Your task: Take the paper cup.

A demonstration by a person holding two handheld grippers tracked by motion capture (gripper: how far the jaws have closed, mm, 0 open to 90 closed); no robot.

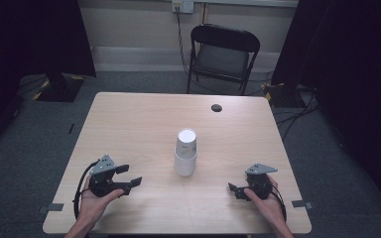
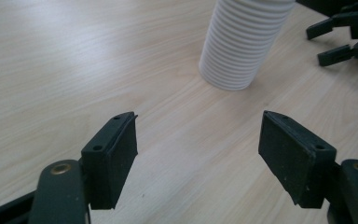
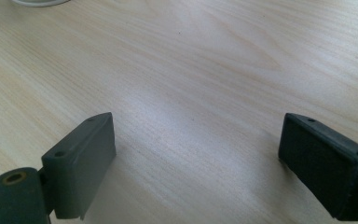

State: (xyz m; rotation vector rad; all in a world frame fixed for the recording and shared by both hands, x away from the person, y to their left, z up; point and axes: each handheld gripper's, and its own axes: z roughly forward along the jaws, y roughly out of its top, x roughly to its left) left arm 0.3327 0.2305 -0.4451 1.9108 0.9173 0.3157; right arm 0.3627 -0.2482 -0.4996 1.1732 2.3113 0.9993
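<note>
I see pale wood desk (image 1: 129,124), black chair (image 1: 223,54) behind. White cup stack (image 1: 185,152) mid-desk, between left hand-held gripper (image 1: 129,176) and right hand-held gripper (image 1: 234,190), apart; both agape, empty.

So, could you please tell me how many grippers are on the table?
2: the left gripper near the table's front left, the right gripper near its front right, each in a hand.

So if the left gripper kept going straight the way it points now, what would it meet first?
Probably the stack of white cups: it stands ahead of the open left gripper, slightly right of centre, with bare table between. Depth is hard to judge.
</note>
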